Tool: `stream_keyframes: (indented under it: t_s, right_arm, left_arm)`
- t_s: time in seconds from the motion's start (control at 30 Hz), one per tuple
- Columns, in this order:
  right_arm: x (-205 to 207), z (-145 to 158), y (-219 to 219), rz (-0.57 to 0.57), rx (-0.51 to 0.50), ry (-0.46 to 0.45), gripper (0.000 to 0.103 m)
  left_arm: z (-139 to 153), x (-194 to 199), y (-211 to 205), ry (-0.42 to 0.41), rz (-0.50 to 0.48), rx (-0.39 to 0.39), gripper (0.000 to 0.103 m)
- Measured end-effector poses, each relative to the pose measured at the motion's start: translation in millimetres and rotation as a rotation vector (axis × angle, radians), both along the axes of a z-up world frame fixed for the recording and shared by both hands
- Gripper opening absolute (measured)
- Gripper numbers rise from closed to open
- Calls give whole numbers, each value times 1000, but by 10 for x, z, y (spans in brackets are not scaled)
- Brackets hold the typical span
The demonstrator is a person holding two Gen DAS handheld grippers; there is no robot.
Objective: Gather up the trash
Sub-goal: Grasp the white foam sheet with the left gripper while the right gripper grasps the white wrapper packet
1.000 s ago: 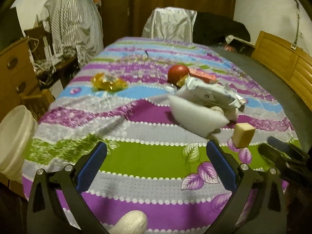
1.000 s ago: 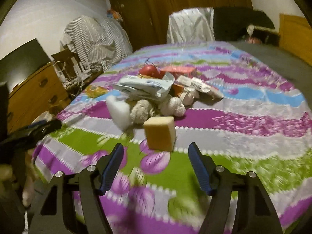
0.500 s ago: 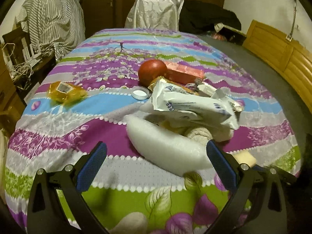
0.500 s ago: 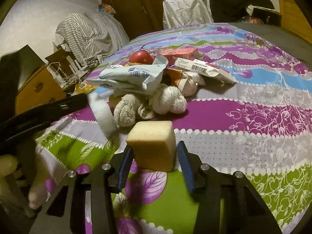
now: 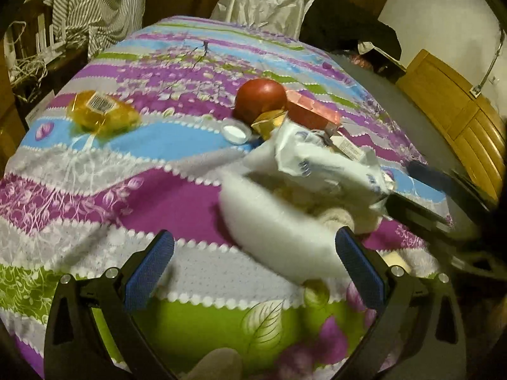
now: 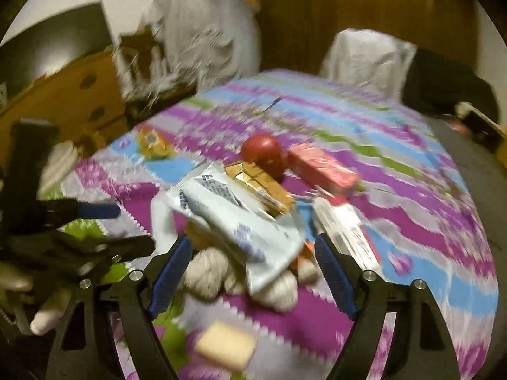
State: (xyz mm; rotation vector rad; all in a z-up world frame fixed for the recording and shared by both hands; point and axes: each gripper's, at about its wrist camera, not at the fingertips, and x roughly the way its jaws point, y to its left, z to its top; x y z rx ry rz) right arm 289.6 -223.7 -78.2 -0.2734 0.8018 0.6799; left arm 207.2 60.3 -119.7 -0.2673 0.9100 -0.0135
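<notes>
**Both hand-held grippers standing open over the litter pile on the bed**

The left hand-held gripper (image 5: pixel 253 262) is hanging wide open above the striped bedspread (image 5: pixel 95 190), holding nothing; a white foam piece (image 5: pixel 272 234) is lying just ahead between its blue pads, untouched.

The right hand-held gripper (image 6: pixel 253 272) is also standing open and gripping nothing: its jaws have just been opening. A tan sponge block (image 6: pixel 226 345) is lying loose on the bedspread below and between its fingers. That view is blurred.

The trash is sitting heaped on the bed: a pale blue-printed plastic wrapper (image 6: pixel 234 218) is draped over some off-white fuzzy balls (image 6: pixel 206 272), with a gold foil packet (image 6: pixel 259 186), a pink box (image 6: pixel 320 166), a white carton with a barcode (image 6: pixel 345 231) and a red apple (image 5: pixel 259 101) behind. A small white lid (image 5: pixel 236 133) is resting just beside the apple. A yellow wrapper (image 5: pixel 101 114) is lying well apart to the left.
</notes>
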Motion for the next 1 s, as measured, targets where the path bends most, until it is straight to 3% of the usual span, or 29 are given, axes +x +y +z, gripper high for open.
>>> stream_keyframes:
  t_s: [0.07, 0.1, 0.17, 0.27, 0.37, 0.5, 0.6, 0.7, 0.77, 0.83, 0.93, 1.0]
  right_arm:
    - [203, -103, 65, -2, -31, 48, 80]
    - [244, -156, 73, 3, -42, 66, 79]
    - [272, -244, 32, 1, -73, 67, 56]
    - [118, -297, -149, -24, -50, 74, 51]
    - [-39, -259, -360, -45, -44, 67, 49]
    - [-450, -54, -727, -38, -80, 52, 49]
    - [-732, -12, -1005, -88, -168, 17, 51]
    - [-912, -113, -1197, -115, -225, 34, 53]
    - [-1031, -200, -1273, -83, -254, 69, 56]
    - [-1135, -211, -1278, -52, -289, 63, 64]
    - [-1205, -76, -1302, -31, -292, 22, 79]
    - [-1228, 12, -1263, -17, -291, -5, 83]
  left_arm:
    - [-111, 86, -38, 37, -1, 33, 98]
    - [-154, 92, 3, 43, -11, 6, 98]
    - [-206, 50, 133, 46, -12, -77, 98]
    - [-147, -63, 286, 30, -6, -37, 98]
    - [-178, -205, 616, 57, 61, 14, 98]
    - [-304, -440, 1099, 111, 142, 8, 98]
    - [-267, -575, 1220, 122, 121, -27, 97]
    - [-126, -629, 1017, 102, 25, -138, 97]
    - [-44, -572, 654, 96, -59, -111, 98]
    - [-58, -481, 452, 105, -75, -81, 97]
    - [-37, -283, 241, 90, -14, 19, 97]
    - [-74, -220, 191, 110, 26, 68, 97]
